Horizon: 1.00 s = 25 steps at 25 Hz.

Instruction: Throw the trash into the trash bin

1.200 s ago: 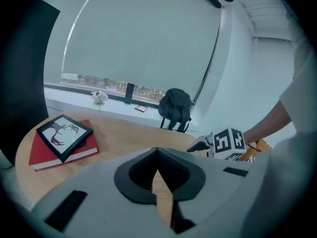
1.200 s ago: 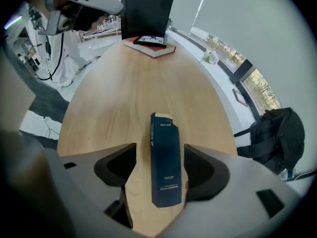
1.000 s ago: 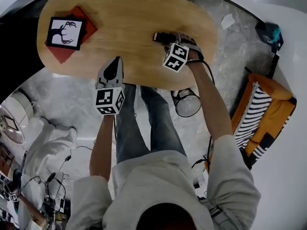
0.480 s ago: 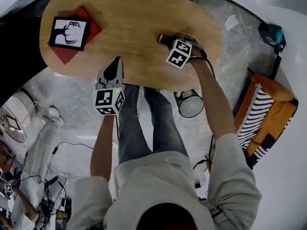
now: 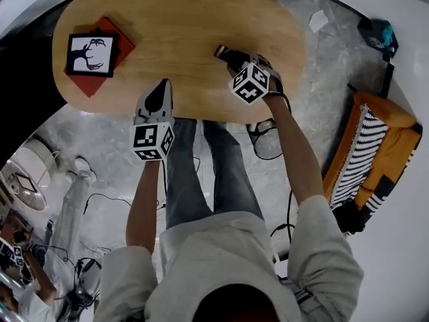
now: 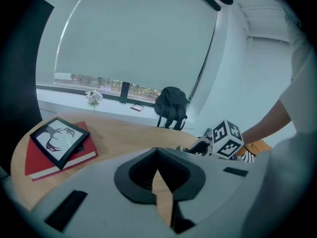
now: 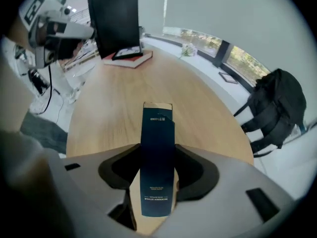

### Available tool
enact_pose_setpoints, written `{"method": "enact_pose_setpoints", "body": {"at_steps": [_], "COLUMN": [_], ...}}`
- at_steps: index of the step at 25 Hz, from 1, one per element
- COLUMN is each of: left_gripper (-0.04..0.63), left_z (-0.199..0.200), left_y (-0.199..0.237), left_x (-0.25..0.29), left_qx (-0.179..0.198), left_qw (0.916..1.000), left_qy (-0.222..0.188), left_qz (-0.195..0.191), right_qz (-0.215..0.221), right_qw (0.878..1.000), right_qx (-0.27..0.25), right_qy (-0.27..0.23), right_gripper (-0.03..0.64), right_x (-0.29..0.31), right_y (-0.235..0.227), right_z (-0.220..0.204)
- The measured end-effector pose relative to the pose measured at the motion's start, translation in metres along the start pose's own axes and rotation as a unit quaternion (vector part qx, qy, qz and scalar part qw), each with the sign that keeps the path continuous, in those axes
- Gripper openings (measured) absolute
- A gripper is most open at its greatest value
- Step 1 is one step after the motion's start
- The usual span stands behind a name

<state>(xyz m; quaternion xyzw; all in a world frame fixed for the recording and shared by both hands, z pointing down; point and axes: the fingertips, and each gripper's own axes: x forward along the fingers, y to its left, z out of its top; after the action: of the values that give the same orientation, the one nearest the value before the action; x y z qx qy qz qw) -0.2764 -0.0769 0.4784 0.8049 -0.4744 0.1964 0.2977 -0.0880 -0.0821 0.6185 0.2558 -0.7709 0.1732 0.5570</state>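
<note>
Your right gripper [image 7: 158,175] has just been closing its fingers [image 7: 195,175], which clamp a dark blue box [image 7: 157,143] over the tabletop [image 7: 109,108]. Your left gripper [image 6: 157,175] hangs at the tabletop's near edge, fingers pressed together with nothing between them. The wire bin [image 5: 265,146] stands on the floor [image 5: 322,66] beside that edge.

Carton [image 7: 157,133] between right gripper [image 7: 157,180] jaws was navy, pale lettering. Table [image 7: 111,108] beneath was light wood grain. Book [image 6: 59,165] left of left gripper [image 6: 158,157] was red.
</note>
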Motion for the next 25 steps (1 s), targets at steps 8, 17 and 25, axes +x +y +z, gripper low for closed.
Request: {"method": "enact_pose_setpoints", "body": {"at_steps": [8, 17, 25], "left_gripper": [0.018, 0.018, 0.018], "left_z": [0.002, 0.005, -0.014], "left_y": [-0.028, -0.082, -0.158], "left_x": [0.014, 0.036, 0.058], "left_qx": [0.034, 0.085, 0.146], "left_qw": [0.9986, 0.9912, 0.9726], "left_qy": [0.012, 0.031, 0.068], "left_qz": [-0.039, -0.097, -0.168], "right_qz": [-0.050, -0.137, -0.197], "right_qw": [0.956, 0.877, 0.825], "right_qx": [0.261, 0.413, 0.487], "right_qy": [-0.122, -0.204, -0.208], "right_gripper": [0.218, 0.218, 0.218], "right_x": [-0.051, -0.117, -0.158], "right_y": [-0.009, 0.004, 0.040], "right_z": [-0.011, -0.071, -0.146]}}
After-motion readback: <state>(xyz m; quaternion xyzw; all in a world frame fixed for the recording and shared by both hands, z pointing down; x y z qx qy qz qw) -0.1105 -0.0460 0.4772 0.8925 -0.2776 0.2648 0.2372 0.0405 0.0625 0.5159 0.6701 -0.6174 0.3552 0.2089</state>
